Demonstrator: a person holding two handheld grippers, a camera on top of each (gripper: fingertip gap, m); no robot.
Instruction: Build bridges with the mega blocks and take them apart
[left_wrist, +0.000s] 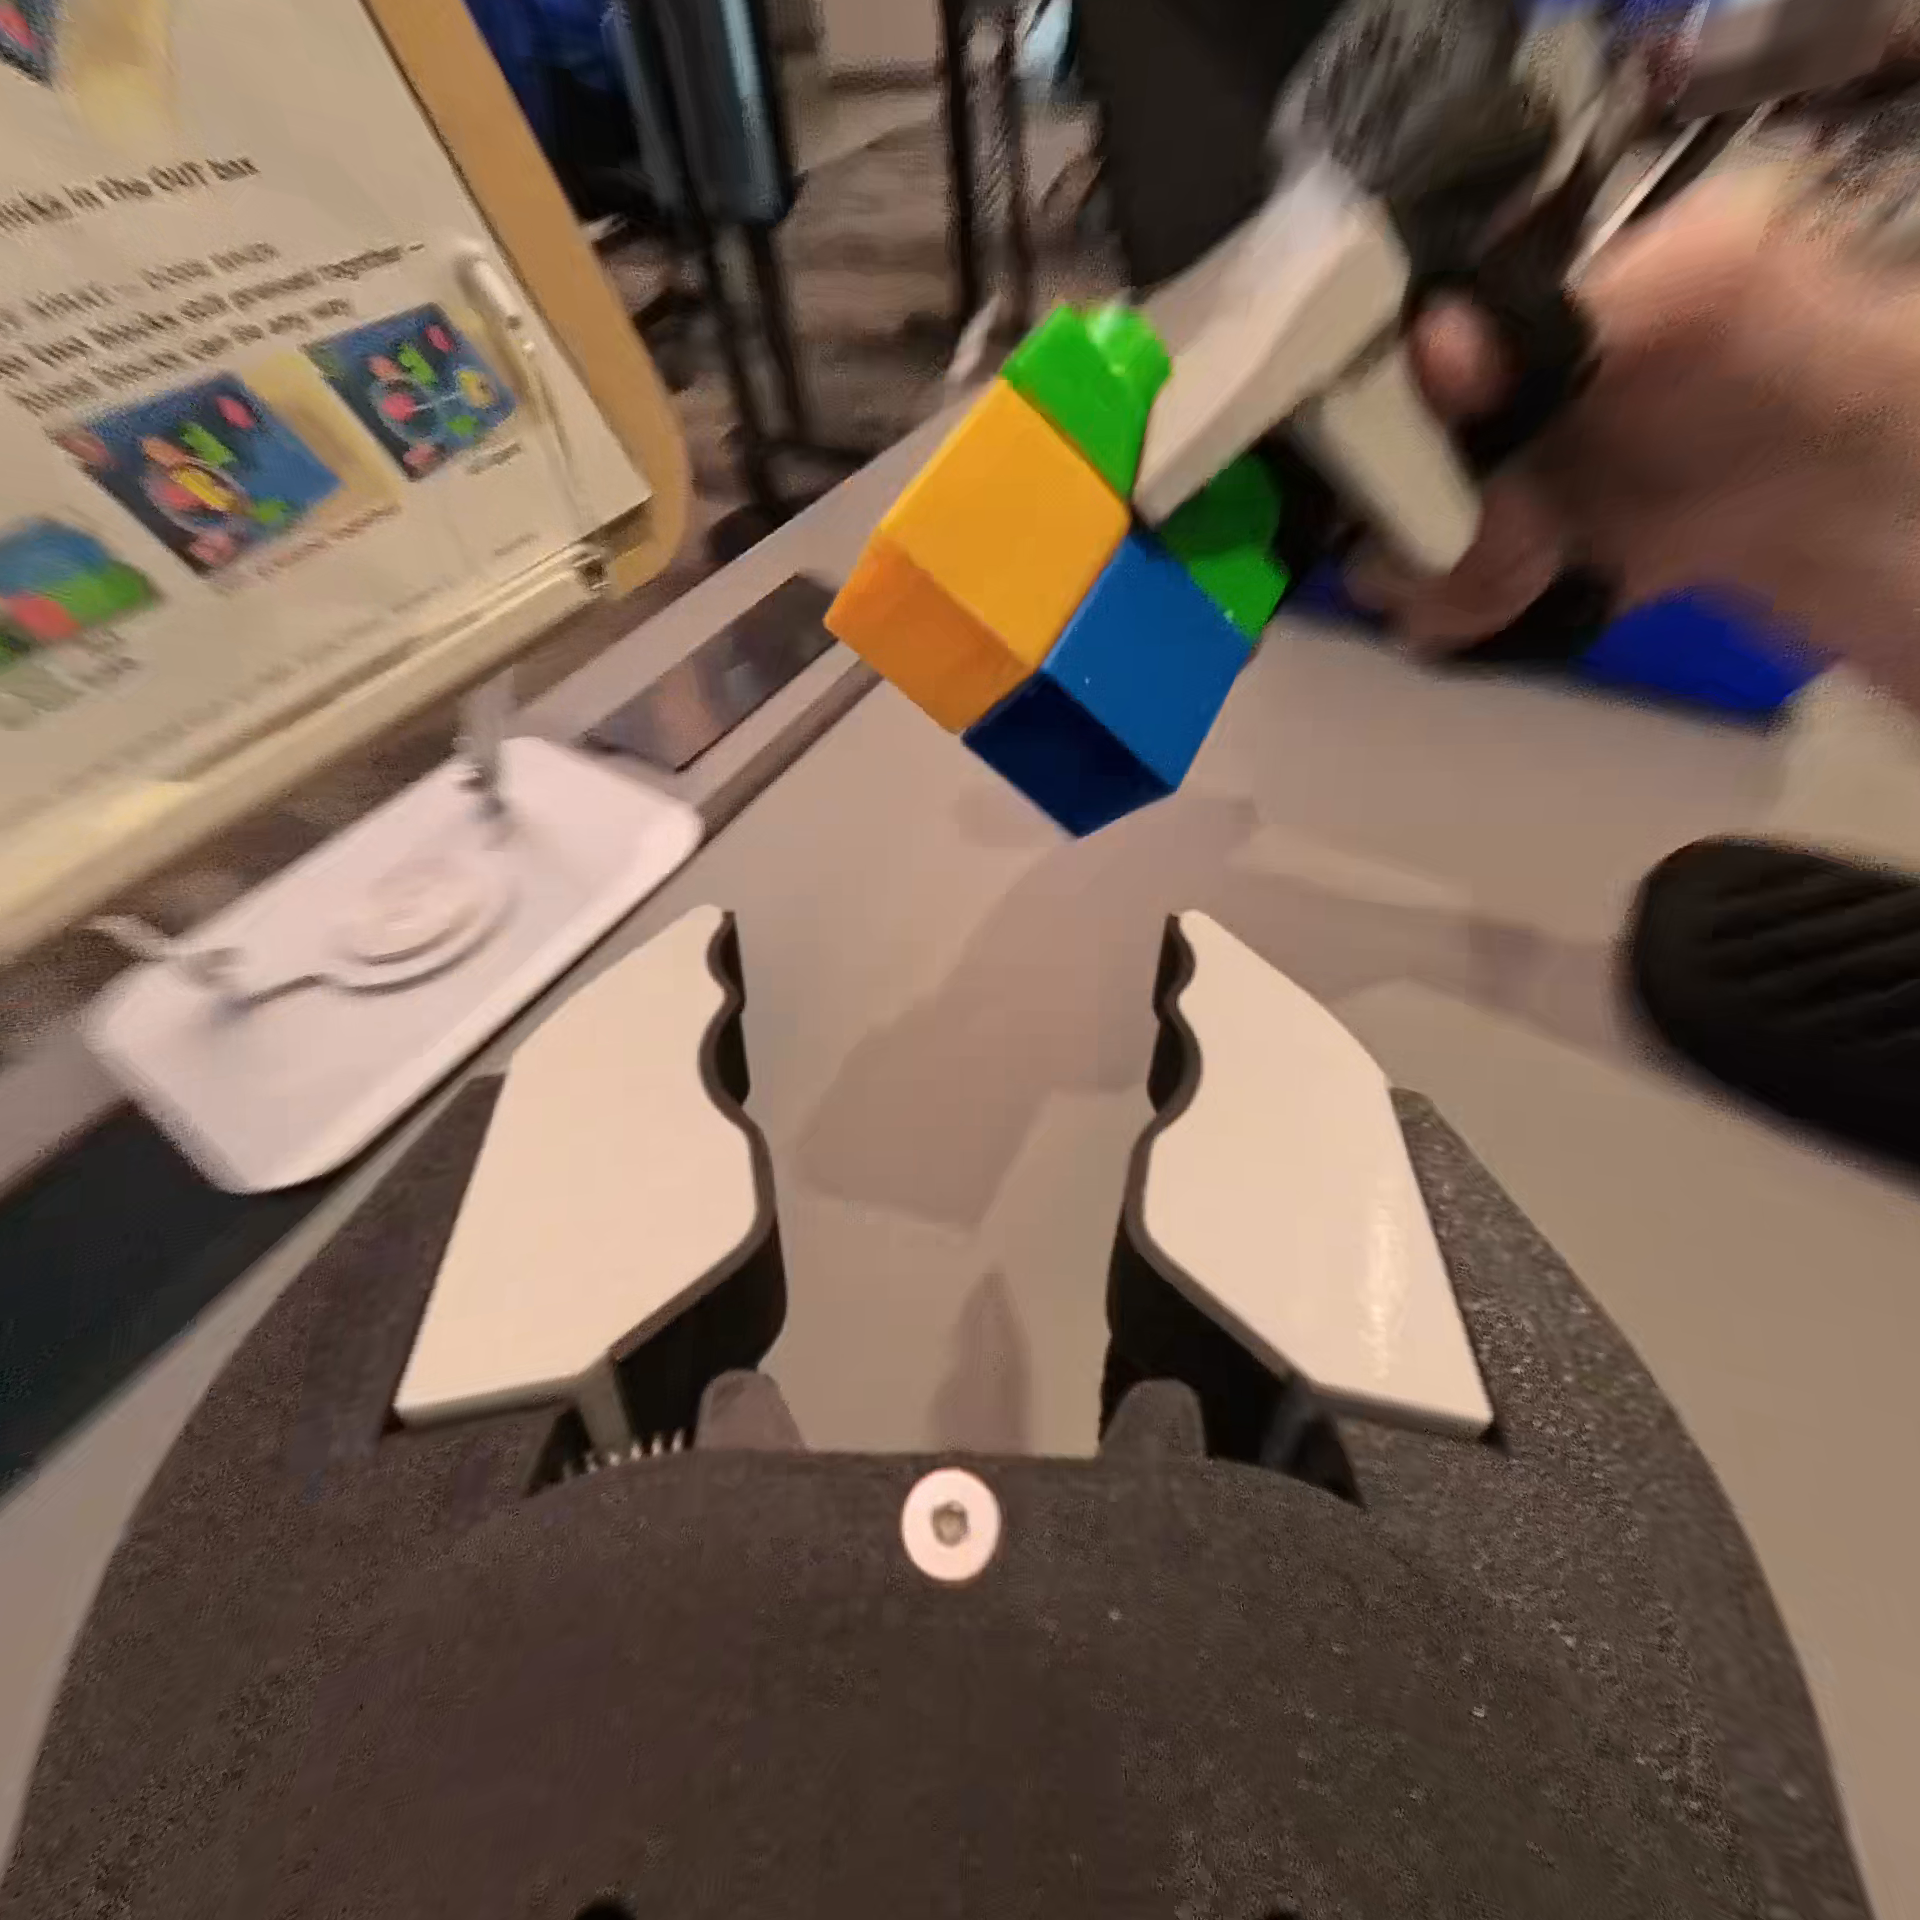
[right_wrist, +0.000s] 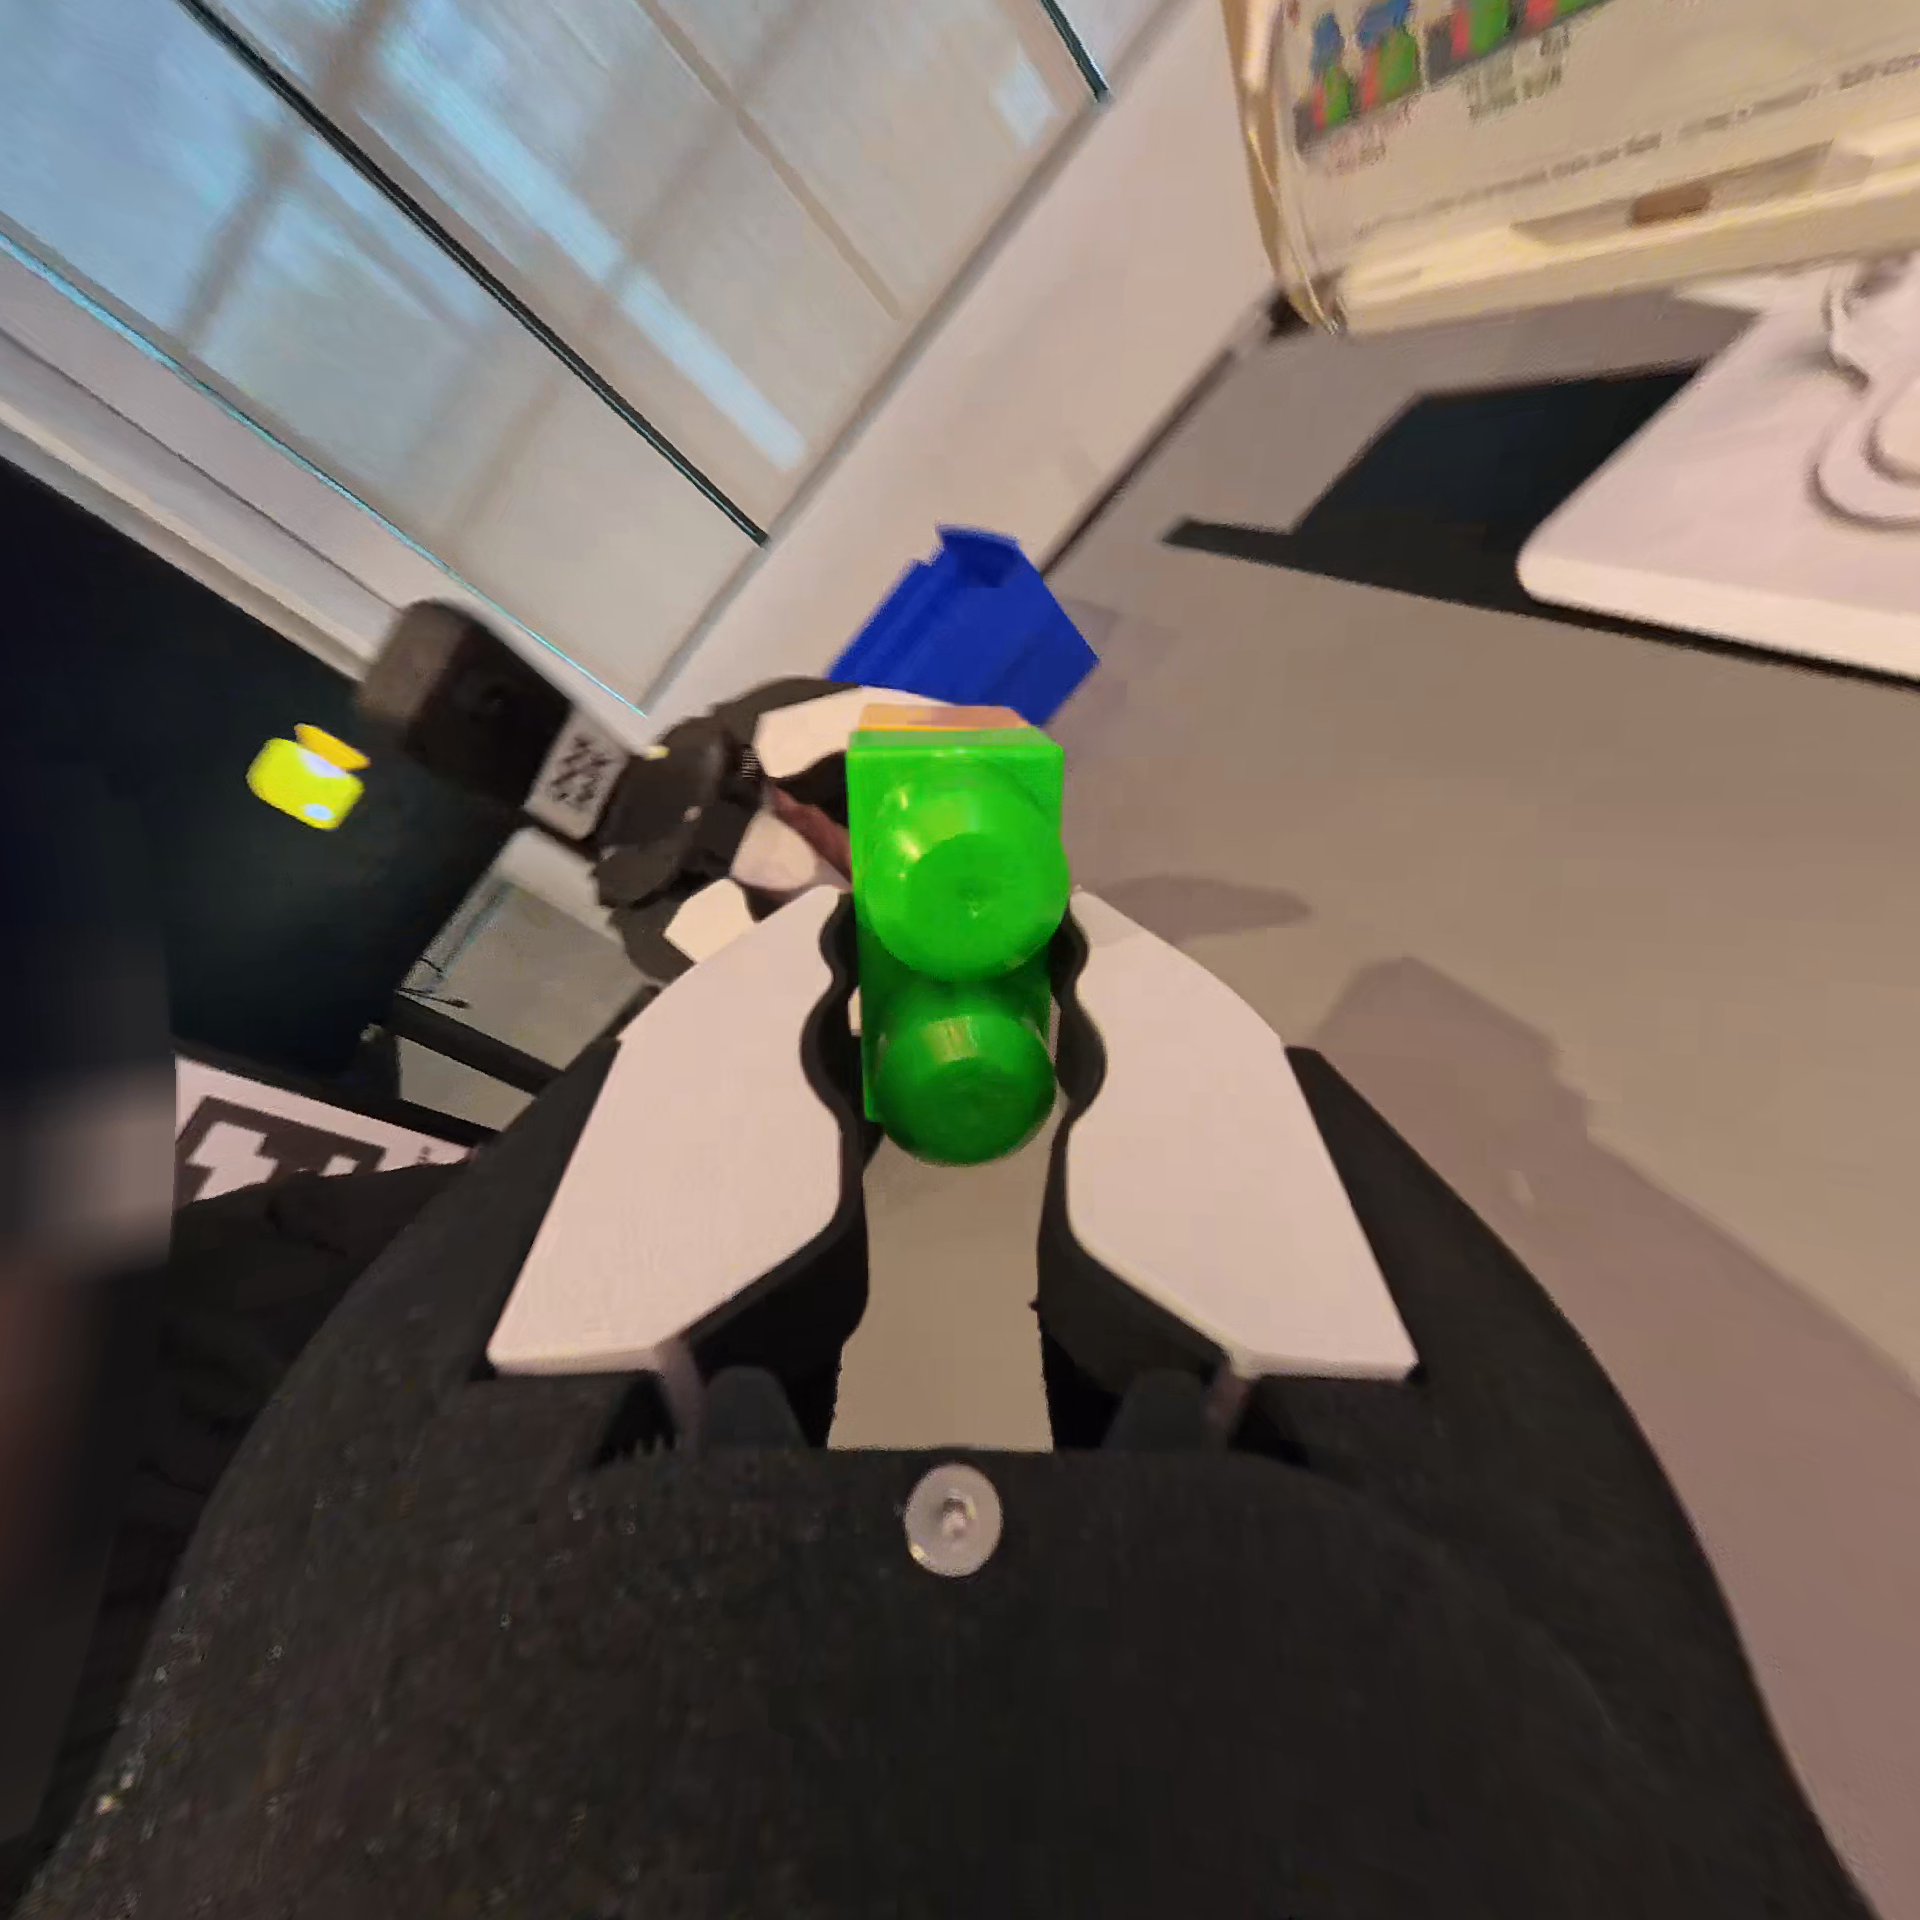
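Note:
In the left wrist view, a small bridge is held in the air above the grey table (left_wrist: 1455, 1091). It is a green two-stud block (left_wrist: 1091, 384) spanning a yellow-orange block (left_wrist: 997, 520) and a blue block (left_wrist: 1132, 644). My right gripper (left_wrist: 1226, 457) is shut on the green block, coming in from the upper right. My left gripper (left_wrist: 951, 935) is open and empty, below and in front of the bridge. In the right wrist view, my right gripper (right_wrist: 956, 914) clamps the green block (right_wrist: 956, 862), studs facing the camera. The left gripper (right_wrist: 727, 821) shows just beyond it.
A stand with an instruction sheet (left_wrist: 260, 416) on a white base (left_wrist: 395, 977) is at the left. A blue container (right_wrist: 966, 623) sits farther along the table. A yellow block (right_wrist: 307, 779) lies on a dark surface off the table. A dark ribbed object (left_wrist: 1787, 987) is at the right edge. Tip to tip, the grippers are about 8 centimetres apart. My left tips are roughly 25 centimetres from the dark ribbed object (left_wrist: 1787, 987).

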